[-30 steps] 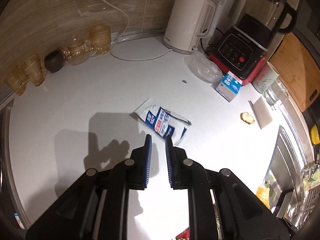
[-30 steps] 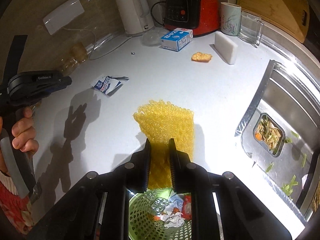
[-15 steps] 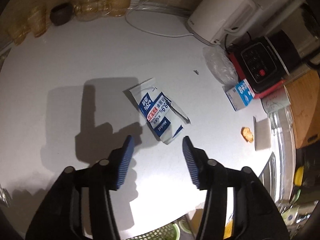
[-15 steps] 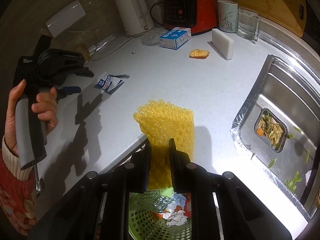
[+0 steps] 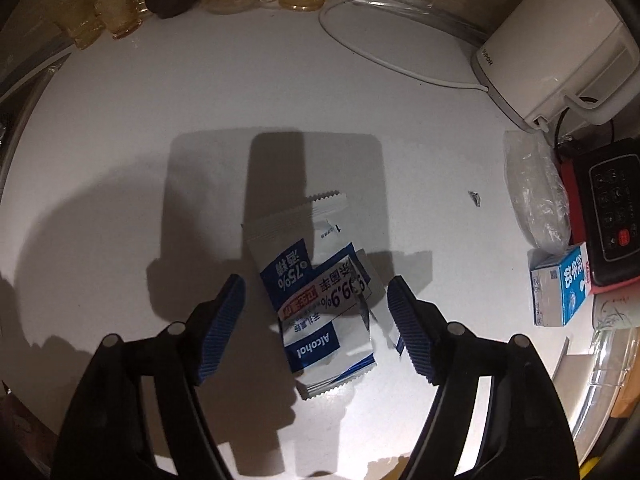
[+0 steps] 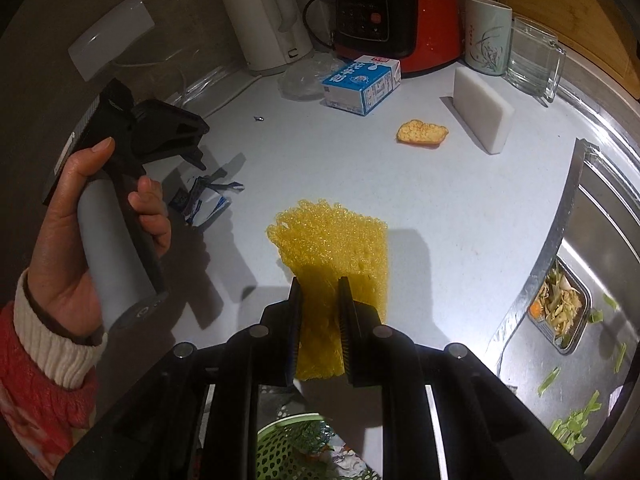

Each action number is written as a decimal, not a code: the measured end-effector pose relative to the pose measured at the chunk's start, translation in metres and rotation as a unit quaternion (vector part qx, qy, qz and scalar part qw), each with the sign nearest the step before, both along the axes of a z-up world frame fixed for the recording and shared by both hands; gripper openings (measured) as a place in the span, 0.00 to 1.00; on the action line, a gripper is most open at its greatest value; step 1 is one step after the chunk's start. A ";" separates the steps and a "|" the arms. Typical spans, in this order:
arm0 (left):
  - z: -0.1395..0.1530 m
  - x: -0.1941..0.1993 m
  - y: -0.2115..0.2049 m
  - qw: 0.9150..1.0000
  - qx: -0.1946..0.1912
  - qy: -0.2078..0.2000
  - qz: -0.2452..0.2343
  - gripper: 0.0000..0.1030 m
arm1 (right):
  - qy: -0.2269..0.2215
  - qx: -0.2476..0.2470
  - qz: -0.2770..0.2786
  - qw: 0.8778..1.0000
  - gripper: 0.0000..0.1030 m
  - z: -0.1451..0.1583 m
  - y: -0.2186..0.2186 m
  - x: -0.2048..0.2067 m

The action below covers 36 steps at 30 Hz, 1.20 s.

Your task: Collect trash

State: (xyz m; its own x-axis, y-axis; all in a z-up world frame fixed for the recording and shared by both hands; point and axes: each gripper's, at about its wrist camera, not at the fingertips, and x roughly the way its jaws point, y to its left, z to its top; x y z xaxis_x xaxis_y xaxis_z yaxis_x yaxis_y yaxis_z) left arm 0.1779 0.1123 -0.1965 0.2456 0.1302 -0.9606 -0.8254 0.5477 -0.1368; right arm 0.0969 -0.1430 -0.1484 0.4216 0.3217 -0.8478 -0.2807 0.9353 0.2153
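Note:
A torn blue and white alcohol wipe wrapper (image 5: pixel 316 288) lies flat on the white counter. My left gripper (image 5: pixel 316 296) is open, its fingers on either side of the wrapper, just above it. In the right wrist view the wrapper (image 6: pixel 204 200) lies under the left gripper's black body (image 6: pixel 152 128). My right gripper (image 6: pixel 320 292) is shut on a yellow foam net (image 6: pixel 332 248) that lies on the counter's front edge. A green mesh trash basket (image 6: pixel 288 452) with crumpled trash sits below the counter edge, under the right gripper.
A milk carton (image 6: pixel 360 80), clear plastic bag (image 6: pixel 304 76), orange food scrap (image 6: pixel 422 133) and white sponge block (image 6: pixel 482 110) lie further back. A kettle (image 6: pixel 264 16), red appliance (image 6: pixel 396 12), cup and glass mug stand at the wall. The sink (image 6: pixel 576 320) is at the right.
My left gripper opened wide and moved forward and down over the wrapper. My right gripper stayed shut on the foam net, almost still.

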 end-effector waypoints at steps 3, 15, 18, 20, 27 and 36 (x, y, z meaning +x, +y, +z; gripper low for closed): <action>-0.005 0.010 -0.002 1.000 0.003 0.011 0.011 0.69 | -0.004 -0.005 0.006 1.000 0.17 0.004 0.000 0.014; -0.011 0.008 -0.007 0.996 0.002 0.056 0.073 0.69 | -0.012 -0.016 0.015 1.000 0.17 0.016 -0.008 0.041; -0.008 0.004 -0.012 0.995 0.004 0.055 0.085 0.72 | -0.010 -0.016 0.015 1.000 0.17 0.017 -0.011 0.042; -0.008 0.005 -0.016 0.995 0.011 0.064 0.079 0.75 | -0.009 -0.016 0.013 1.000 0.17 0.017 -0.013 0.041; -0.023 0.012 -0.019 0.994 -0.007 0.084 0.074 0.77 | -0.009 -0.022 0.008 1.000 0.17 0.019 -0.019 0.037; -0.018 0.016 -0.027 0.996 0.003 0.073 0.043 0.36 | -0.010 -0.024 0.003 1.000 0.17 0.021 -0.021 0.036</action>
State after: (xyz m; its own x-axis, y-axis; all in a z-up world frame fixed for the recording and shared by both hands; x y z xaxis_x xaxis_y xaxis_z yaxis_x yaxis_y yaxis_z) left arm 0.1938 0.0849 -0.2145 0.0902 0.1504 -0.9845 -0.8801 0.4747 -0.0081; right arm 0.1329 -0.1636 -0.1279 0.4359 0.2835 -0.8542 -0.2904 0.9426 0.1646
